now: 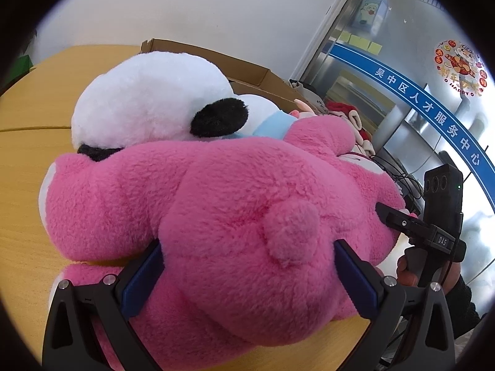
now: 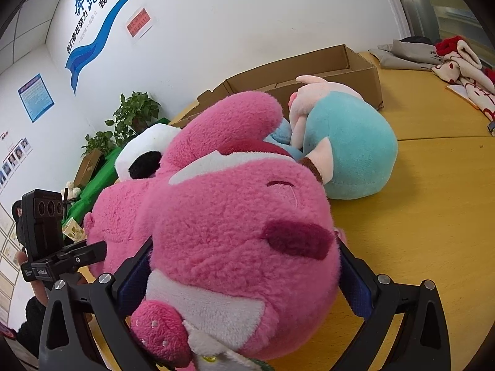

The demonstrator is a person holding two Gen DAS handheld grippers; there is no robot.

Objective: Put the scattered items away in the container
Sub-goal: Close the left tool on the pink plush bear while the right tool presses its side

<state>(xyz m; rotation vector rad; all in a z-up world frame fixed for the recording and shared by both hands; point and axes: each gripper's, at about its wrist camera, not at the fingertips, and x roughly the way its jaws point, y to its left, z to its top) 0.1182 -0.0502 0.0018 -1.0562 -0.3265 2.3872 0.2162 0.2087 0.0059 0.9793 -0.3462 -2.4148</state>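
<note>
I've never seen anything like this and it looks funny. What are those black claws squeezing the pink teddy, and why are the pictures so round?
Those claws are grippers, tongs a person holds, one in each hand. Each carries a small camera with a very wide lens, which makes the pictures round. The left gripper squeezes the pink bear by its back, near the tail; the right gripper squeezes its head. On the wooden table also lie a white dog toy and a blue-bodied plush. Behind them waits a cardboard box for tidying the toys into.

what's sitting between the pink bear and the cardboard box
In the right wrist view, a teal plush and a white plush lie between the pink bear and the cardboard box.
</note>
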